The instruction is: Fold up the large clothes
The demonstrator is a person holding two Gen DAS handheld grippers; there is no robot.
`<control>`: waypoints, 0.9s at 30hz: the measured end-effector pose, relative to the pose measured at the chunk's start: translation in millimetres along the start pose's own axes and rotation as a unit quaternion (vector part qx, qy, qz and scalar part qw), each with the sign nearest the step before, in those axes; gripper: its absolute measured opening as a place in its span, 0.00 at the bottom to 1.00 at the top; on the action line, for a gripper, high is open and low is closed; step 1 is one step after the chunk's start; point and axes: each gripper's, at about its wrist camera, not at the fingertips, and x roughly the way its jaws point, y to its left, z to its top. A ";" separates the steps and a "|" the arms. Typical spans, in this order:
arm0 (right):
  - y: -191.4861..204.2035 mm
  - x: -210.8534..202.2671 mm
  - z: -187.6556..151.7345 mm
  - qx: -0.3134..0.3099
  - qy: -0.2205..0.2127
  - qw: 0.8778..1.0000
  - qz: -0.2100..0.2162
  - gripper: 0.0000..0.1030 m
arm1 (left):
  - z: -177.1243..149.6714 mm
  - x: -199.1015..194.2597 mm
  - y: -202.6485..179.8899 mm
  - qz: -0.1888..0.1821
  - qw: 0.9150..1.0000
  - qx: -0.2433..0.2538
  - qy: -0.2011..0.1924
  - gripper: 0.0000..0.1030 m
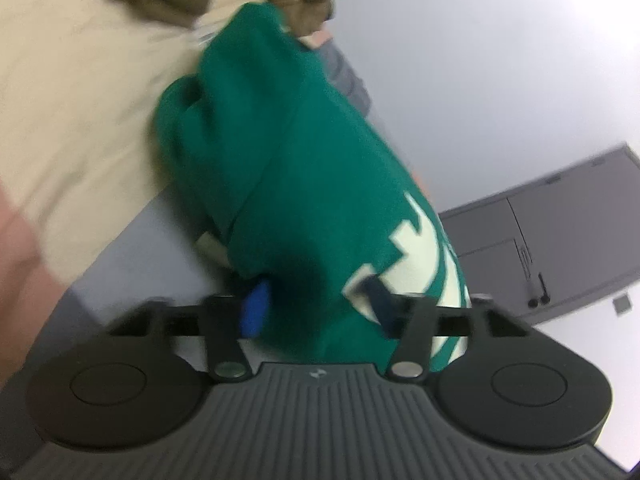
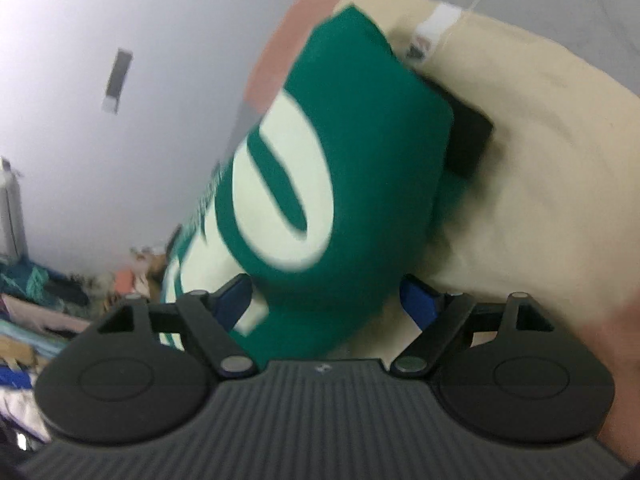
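Observation:
A folded green garment (image 1: 288, 168) with large white lettering hangs in a thick bundle between both grippers. In the left wrist view my left gripper (image 1: 316, 304) is shut on its near end, and the blue pads (image 1: 254, 310) press into the cloth from both sides. The right wrist view shows the same green garment (image 2: 360, 152), its white print facing left. My right gripper (image 2: 326, 300) is shut on the wide fold, with a blue pad (image 2: 418, 304) against each side. A dark block (image 2: 468, 140) shows behind the far end of the bundle; what it is I cannot tell.
Beige fabric (image 1: 80, 100) lies behind the garment, and the same beige fabric (image 2: 540, 160) carries a white tag (image 2: 436, 28). A grey surface (image 1: 140, 260) is below. A grey cabinet (image 1: 560, 240) stands at the right. A pile of mixed clothes (image 2: 40, 300) lies low on the left.

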 end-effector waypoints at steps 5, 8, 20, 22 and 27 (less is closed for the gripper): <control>25.2 -3.6 16.6 -0.055 -0.011 0.998 0.008 0.44 | 12.2 -22.1 -37.6 -0.035 0.996 0.071 -0.043 0.08; 38.3 -10.0 26.5 -0.081 -0.029 0.995 0.046 0.21 | 25.9 -29.0 -50.3 -0.058 0.992 0.087 -0.074 0.06; 32.4 36.7 25.9 -0.105 -0.008 0.994 0.007 0.20 | 29.3 26.0 -24.5 0.021 0.990 0.130 -0.057 0.06; 35.0 33.4 24.4 -0.103 -0.011 0.995 0.007 0.22 | 28.1 22.0 -24.4 0.019 0.991 0.122 -0.056 0.06; 29.7 21.2 16.7 -0.061 -0.011 0.998 0.001 0.54 | 22.8 8.9 -11.0 -0.020 0.998 0.049 -0.036 0.62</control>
